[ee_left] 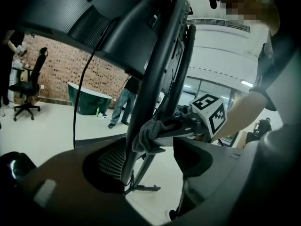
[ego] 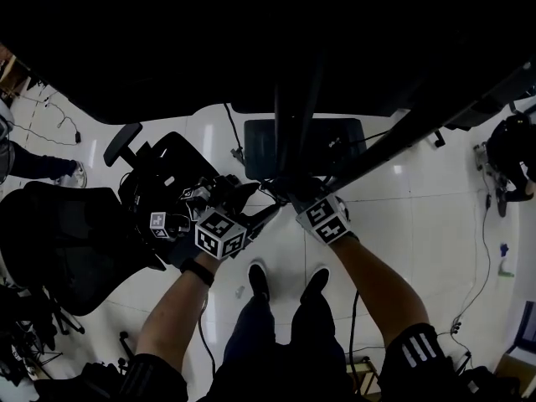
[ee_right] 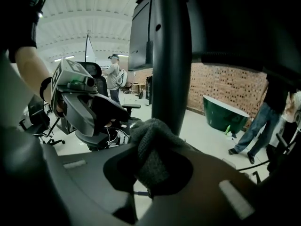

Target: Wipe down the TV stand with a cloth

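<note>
My right claw (ee_right: 153, 171) is pinching a bunched grey cloth (ee_right: 150, 135) and presses it against the dark upright post (ee_right: 170, 55) of the TV stand, below the television (ee_right: 141, 27). My left claw (ee_left: 141, 159) is spread wide and grips nothing, with that same post between its jaws. The two claws face the post from opposite sides, above the white tiled floor (ego: 419, 216).

The glossy white floor (ego: 419, 224) carries black office chairs (ego: 59, 241) at the left, the TV stand's dark rectangular base (ego: 261, 147) at the far middle, the person's black shoes (ego: 259, 280) nearer, and loose cables (ego: 484, 241) trailing at the right.
</note>
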Available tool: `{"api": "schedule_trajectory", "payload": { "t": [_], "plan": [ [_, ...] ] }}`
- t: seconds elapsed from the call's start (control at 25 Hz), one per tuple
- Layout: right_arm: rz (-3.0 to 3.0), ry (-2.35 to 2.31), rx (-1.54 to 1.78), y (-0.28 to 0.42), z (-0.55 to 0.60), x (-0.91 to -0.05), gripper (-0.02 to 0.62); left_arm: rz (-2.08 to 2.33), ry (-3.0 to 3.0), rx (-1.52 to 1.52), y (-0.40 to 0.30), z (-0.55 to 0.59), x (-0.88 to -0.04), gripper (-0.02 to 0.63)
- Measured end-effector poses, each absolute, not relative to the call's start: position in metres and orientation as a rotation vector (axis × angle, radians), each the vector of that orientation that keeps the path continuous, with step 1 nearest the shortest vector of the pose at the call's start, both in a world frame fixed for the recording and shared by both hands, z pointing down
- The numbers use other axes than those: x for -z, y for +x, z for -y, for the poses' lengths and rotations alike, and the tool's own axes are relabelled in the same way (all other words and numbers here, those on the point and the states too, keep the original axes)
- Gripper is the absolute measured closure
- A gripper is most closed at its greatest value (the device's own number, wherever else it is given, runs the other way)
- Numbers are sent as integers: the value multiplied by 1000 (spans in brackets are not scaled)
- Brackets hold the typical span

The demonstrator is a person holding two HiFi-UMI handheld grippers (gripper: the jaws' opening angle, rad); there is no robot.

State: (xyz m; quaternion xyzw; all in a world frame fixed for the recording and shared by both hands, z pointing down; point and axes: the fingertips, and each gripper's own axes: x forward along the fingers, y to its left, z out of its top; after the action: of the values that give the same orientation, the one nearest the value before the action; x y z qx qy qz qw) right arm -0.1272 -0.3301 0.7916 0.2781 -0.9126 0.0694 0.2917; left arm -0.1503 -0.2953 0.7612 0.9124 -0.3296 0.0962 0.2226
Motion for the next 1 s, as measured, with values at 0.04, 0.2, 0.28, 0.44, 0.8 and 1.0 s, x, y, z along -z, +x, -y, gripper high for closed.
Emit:
{"api": "schedule_trajectory", "payload": {
  "t": [0.04, 0.2, 0.28, 0.44, 0.8, 1.0],
  "plan": [
    [2428, 734, -196, -127, 331, -803, 572, 903, 2510, -278, -148, 295, -772, 265],
    [2406, 715, -261, -126, 331, -847, 572, 890, 2481, -299, -142, 297, -805, 261],
    [2396, 700, -295, -126, 330, -868, 572, 895, 2459, -297, -140, 298, -820, 259],
    [2357, 692, -364, -126, 331, -912, 571, 926, 2404, -282, -139, 301, -852, 256],
    [2286, 666, -441, -122, 332, -989, 572, 906, 2340, -327, -127, 293, -910, 252],
    [2312, 689, -506, -119, 331, -993, 571, 908, 2335, -341, -127, 294, -921, 250]
  ]
}}
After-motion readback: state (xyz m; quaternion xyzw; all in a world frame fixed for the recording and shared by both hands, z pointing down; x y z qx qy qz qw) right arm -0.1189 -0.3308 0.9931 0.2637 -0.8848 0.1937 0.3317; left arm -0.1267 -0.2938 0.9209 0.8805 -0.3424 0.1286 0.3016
